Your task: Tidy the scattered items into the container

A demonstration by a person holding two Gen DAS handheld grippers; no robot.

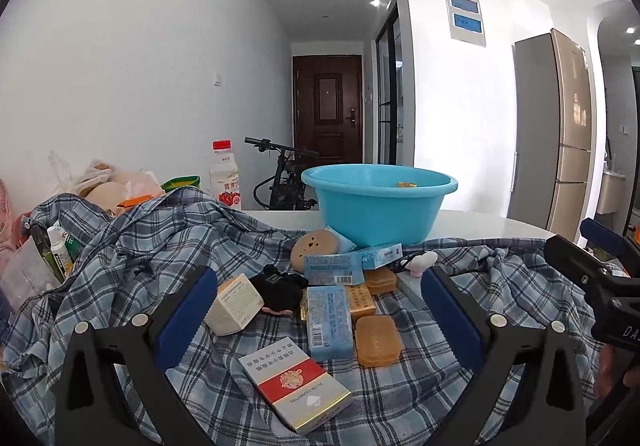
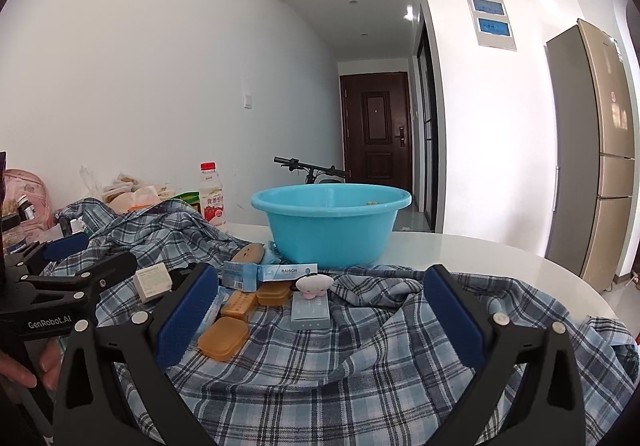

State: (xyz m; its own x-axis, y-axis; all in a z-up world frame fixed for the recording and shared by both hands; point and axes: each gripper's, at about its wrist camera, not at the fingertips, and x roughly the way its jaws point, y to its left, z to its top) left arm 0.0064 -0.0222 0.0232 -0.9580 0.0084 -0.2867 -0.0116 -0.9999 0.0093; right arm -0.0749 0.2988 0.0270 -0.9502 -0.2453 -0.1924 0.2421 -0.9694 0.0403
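Note:
A light blue basin (image 1: 378,201) (image 2: 330,226) stands at the back of the plaid cloth, with something small and yellow inside. In front of it lie scattered items. My left gripper (image 1: 320,310) is open above a red-and-white cigarette box (image 1: 296,386), a blue box (image 1: 329,322), an orange case (image 1: 377,340), a gold box (image 1: 362,302) and a white box (image 1: 236,304). My right gripper (image 2: 320,310) is open and empty over the cloth, just behind a grey-blue box (image 2: 311,310) and a pink-and-white toy (image 2: 314,283). An orange case (image 2: 223,338) lies by its left finger.
The blue plaid cloth (image 2: 360,366) covers a white table (image 2: 500,266). A red-capped bottle (image 1: 225,175), bags and small bottles crowd the left side. More blue boxes (image 1: 334,270) and a black plush (image 1: 280,286) lie near the basin. A bicycle, door and fridge (image 2: 592,149) stand beyond.

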